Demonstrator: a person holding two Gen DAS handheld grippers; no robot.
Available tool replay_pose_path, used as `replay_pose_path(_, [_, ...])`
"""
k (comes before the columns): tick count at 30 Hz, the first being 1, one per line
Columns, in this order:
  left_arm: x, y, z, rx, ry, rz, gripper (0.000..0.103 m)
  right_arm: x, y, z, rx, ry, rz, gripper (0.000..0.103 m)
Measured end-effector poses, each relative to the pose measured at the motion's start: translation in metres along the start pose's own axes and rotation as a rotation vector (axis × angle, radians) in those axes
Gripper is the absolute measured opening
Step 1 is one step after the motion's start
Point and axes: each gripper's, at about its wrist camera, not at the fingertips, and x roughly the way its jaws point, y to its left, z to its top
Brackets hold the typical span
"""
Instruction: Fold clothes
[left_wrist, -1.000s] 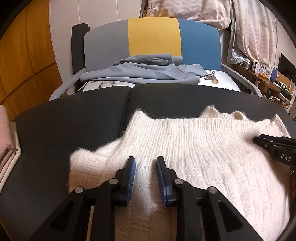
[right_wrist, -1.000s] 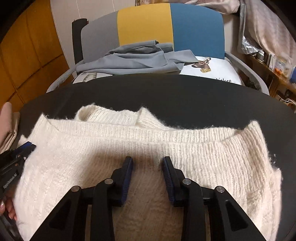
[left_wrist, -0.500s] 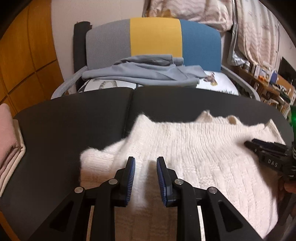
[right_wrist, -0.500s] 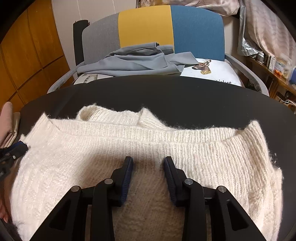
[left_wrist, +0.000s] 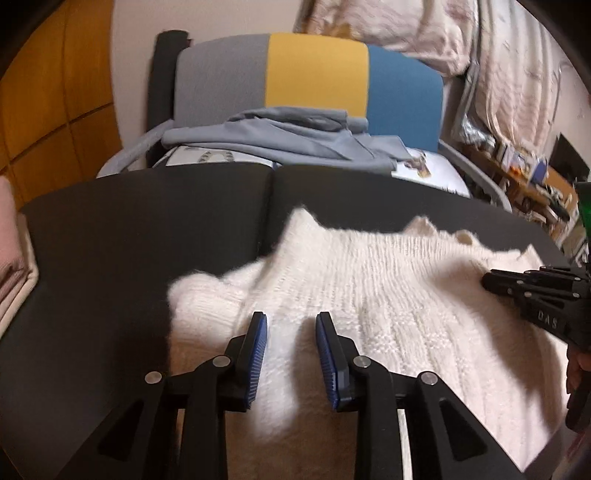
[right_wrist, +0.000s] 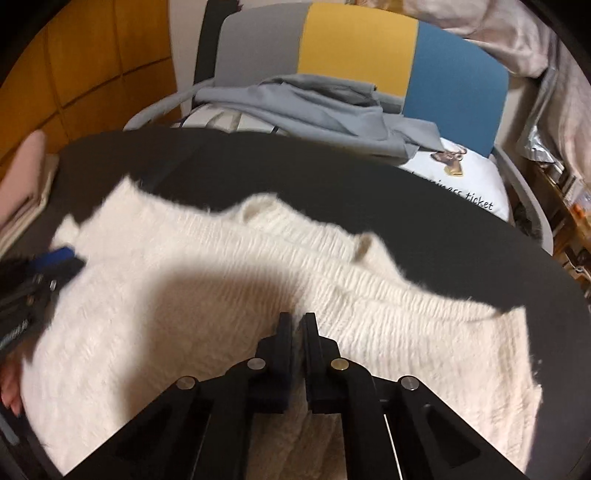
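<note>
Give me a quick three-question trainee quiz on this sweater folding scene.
1. True or false: the white sweater lies on a black surface.
2. Which gripper has its jaws shut, the left gripper or the right gripper?
3. What lies on the chair behind the table: A, a grey garment; B, a red towel; C, a box?

Key: 1 true. 2 right. 3 A.

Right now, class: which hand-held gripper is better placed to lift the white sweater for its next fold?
Probably the right: the right hand-held gripper is already shut on the white sweater, while the left hand-held gripper stands open, knit between its jaws but unpinched.
</note>
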Motion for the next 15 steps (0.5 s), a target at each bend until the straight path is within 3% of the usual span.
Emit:
replay_pose_path(4, [0.004,0.01,-0.011,-0.003,-0.005,0.043,0.028,0.008,-0.011,0.004,0.078,-0.035,-0.046,0.005])
replay_pose_path(9, [0.006,0.024,-0.019,-0.054,-0.008,-0.021,0.029,0.023,-0.017,-0.003,0.131,-0.02,-0.008,0.01])
replay_pose_path(11, [0.008,0.028,-0.02,-0.073,-0.005,-0.043,0.03,0.008,-0.019,0.004,0.197,-0.042,0.049,0.021])
replay_pose_path(12, [0.008,0.03,-0.021,-0.078,-0.008,-0.049,0.03,-0.001,-0.018,0.007,0.231,-0.061,0.083,0.032])
replay_pose_path(13, [0.008,0.03,-0.021,-0.081,-0.009,-0.053,0.03,-0.009,-0.016,0.011,0.245,-0.076,0.11,0.05])
replay_pose_path(15, [0.007,0.033,-0.021,-0.088,-0.012,-0.061,0.03,-0.014,0.008,0.022,0.192,-0.055,0.157,0.064])
